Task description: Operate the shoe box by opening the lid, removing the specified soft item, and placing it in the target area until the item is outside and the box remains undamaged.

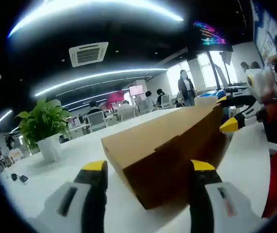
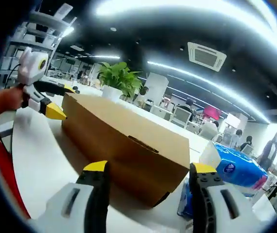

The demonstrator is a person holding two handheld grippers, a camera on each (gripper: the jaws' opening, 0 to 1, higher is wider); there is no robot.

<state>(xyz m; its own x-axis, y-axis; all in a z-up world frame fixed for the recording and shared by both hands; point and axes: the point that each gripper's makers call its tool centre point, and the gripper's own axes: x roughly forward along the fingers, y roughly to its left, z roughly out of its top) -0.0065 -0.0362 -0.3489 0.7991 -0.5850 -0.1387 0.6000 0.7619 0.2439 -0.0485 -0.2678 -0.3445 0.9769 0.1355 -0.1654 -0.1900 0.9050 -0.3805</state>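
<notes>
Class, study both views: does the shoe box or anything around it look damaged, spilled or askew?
Nothing stands out. The shoe box sits flat on the white table, lid shut and undented; the potted plant stands upright.

Shoe box lid closed, contents hidden; blue pack partly hidden.

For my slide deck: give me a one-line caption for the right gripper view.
Right gripper, open, faces the closed cardboard shoe box on a white table; left gripper at its far end, blue package beside it.
</notes>
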